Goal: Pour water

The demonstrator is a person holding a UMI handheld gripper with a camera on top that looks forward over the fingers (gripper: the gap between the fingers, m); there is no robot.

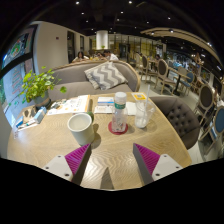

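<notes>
No legible text: bottle (120,112) label, papers (104,104) on table too small.

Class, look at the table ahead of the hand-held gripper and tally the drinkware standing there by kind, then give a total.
Bottles: 1, the capped bottle
Cups: 1, the white cup
Glasses: 1, the clear glass
Total: 3
The hand-held gripper is open, holding nothing.

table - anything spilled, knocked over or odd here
Nothing stands out. The water bottle, white cup and glass all stand upright on the dry-looking wooden table, beyond the open claw.
</notes>
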